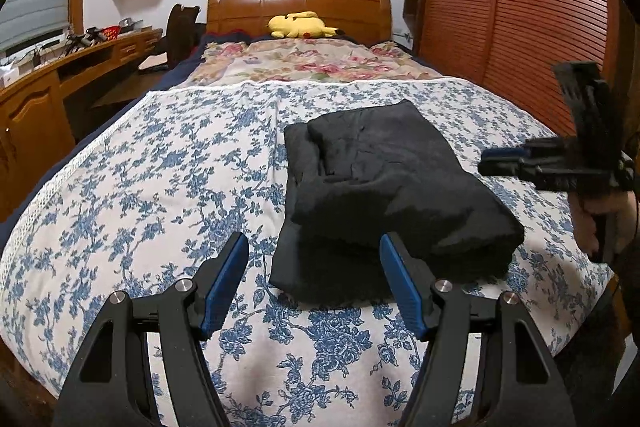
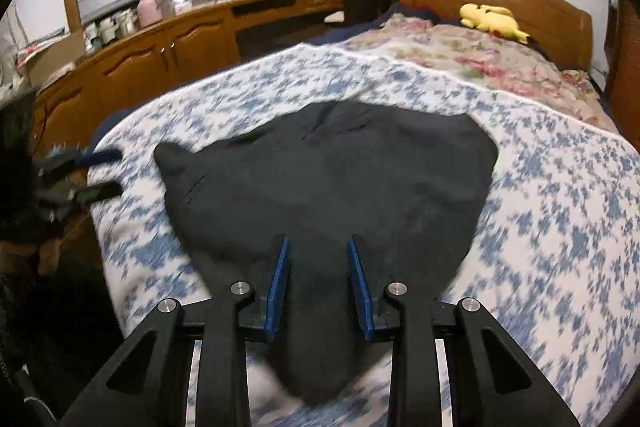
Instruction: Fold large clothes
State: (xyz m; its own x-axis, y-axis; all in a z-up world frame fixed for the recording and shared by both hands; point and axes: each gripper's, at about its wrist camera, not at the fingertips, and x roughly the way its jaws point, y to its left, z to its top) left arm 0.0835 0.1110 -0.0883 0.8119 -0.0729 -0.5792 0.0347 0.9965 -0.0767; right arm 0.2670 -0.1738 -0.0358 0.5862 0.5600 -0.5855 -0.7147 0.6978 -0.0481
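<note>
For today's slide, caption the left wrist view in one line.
Open left gripper faces a folded black garment on a floral bed.

Left gripper [image 1: 310, 247]: jaws wide apart, nothing between the blue pads [image 1: 224, 287], pointing forward and down. From the right wrist view it shows at the left edge [image 2: 102, 173], both fingers visible with a clear gap, blurred.

Right gripper [image 2: 318, 247]: jaws partly closed, a narrow gap between the pads [image 2: 280, 287], angled downward. Whether the pads press on anything can't be told from this view. In the left wrist view it sits at the right edge [image 1: 500, 161], blurred, gripped by the person's hand [image 1: 600, 223] around the handle, dark sleeve below.
</note>
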